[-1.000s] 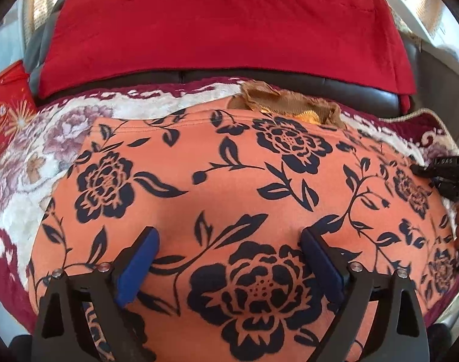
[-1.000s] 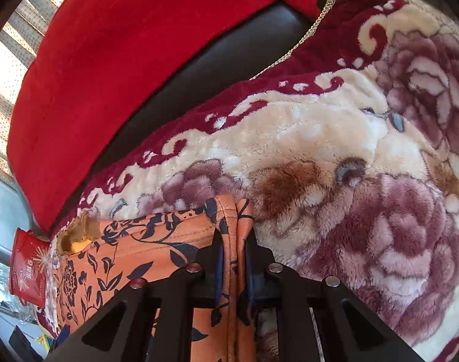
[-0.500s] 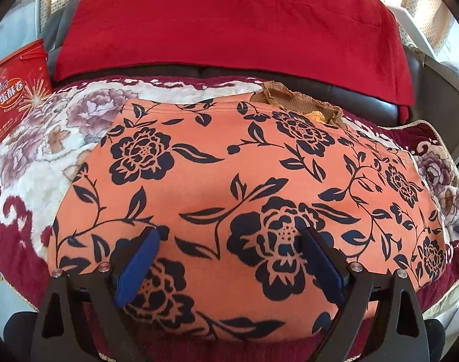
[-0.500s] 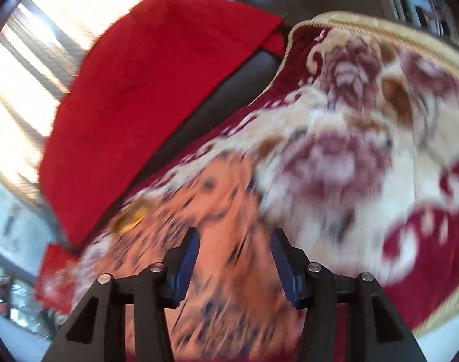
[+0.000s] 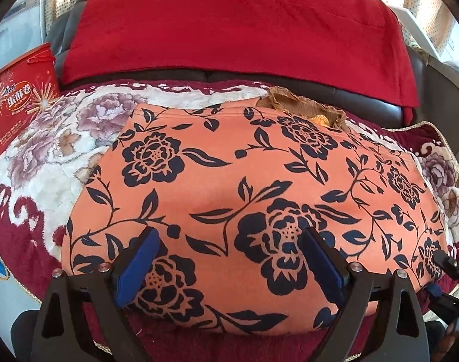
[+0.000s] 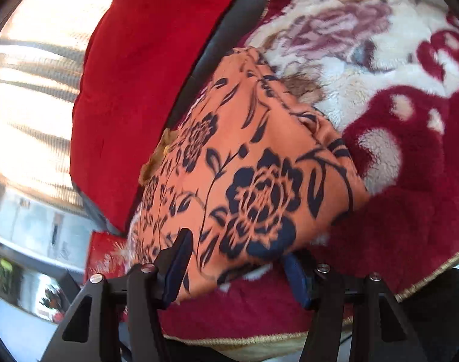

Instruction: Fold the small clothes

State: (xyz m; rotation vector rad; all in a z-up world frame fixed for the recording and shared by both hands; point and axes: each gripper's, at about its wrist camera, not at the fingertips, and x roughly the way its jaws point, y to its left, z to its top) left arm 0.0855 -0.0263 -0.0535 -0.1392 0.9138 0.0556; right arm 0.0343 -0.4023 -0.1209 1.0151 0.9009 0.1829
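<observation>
Right gripper (image 6: 235,268) — jaws opening, the near corner of the orange, navy-flowered folded garment (image 6: 253,175) seen between the pads, unpinched. Left gripper (image 5: 229,259) — jaws wide apart above the garment's near edge, nothing held. The garment is spread crosswise on the plush maroon-and-cream floral blanket (image 5: 48,163). No container is involved.
</observation>
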